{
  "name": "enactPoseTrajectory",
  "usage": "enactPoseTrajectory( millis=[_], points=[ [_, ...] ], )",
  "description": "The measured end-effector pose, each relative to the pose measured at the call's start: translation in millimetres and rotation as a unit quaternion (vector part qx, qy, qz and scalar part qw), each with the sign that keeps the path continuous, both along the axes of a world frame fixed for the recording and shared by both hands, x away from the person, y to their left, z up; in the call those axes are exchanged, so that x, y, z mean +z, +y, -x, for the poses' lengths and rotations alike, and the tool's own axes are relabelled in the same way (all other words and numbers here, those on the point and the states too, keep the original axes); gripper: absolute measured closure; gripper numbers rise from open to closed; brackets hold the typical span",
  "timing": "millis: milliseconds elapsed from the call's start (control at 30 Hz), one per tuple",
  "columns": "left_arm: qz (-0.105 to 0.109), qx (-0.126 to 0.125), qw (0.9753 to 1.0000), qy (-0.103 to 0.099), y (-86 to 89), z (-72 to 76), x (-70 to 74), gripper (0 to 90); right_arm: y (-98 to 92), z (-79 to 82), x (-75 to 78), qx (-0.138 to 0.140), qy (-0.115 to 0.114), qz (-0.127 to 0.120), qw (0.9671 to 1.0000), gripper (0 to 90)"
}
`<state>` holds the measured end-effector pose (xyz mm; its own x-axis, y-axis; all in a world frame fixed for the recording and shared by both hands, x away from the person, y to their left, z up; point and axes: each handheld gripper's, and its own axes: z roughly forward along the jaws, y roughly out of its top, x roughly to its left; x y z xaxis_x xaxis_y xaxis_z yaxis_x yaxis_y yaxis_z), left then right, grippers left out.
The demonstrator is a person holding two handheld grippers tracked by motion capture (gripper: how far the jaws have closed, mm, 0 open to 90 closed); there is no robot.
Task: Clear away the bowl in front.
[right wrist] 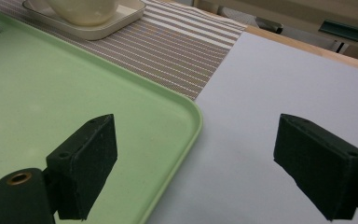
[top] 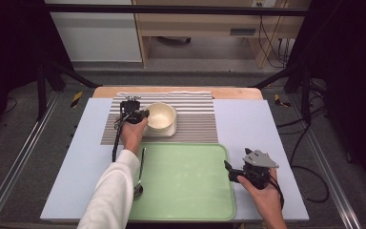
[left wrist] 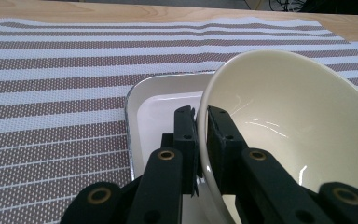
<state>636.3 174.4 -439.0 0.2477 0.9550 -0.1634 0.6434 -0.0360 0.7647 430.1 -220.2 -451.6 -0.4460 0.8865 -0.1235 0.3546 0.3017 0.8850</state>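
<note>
High view, upper centre: we see left gripper clamped on bowl rim.
Right gripper: jaws apart.
Tip: we lift level.

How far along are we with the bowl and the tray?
Done: the left tongs are shut on the rim of the cream ceramic bowl, tilted on its white square plate. In hand: that grasp. Left, probably: carrying it to the pale green plastic tray; right tongs wait open.
</note>
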Motion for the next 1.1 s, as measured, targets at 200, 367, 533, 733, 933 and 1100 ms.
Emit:
enactPoseTrajectory(
  millis=[200,367,533,733,933,1100],
  points=[
    [-0.005,0.0,0.9999,-0.009,0.7,1.7,2.2,82.4,0.6,-0.2,-0.1,0.002,0.0,0.001,1.0,13.4],
    [0.008,-0.003,0.9999,-0.01,1.2,3.0,5.5,82.4,1.1,0.1,-0.1,0.004,0.002,-0.001,1.0,13.5],
    [0.02,-0.006,0.9997,-0.015,1.4,6.4,11.1,82.4,1.5,-0.2,-0.3,0.005,0.001,0.0,1.0,13.5],
    [0.031,-0.017,0.9989,-0.032,3.7,12.7,24.0,82.4,1.9,0.3,0.4,0.006,-0.003,-0.002,1.0,13.1],
    [0.017,-0.03,0.9985,-0.043,5.9,30.0,43.2,82.4,2.3,0.9,2.1,0.008,-0.01,-0.006,0.9999,9.0],
    [0.012,-0.051,0.9972,-0.053,7.1,48.7,54.7,82.4,0.5,0.7,4.0,0.006,-0.017,-0.011,0.9998,6.7]
  ],
)
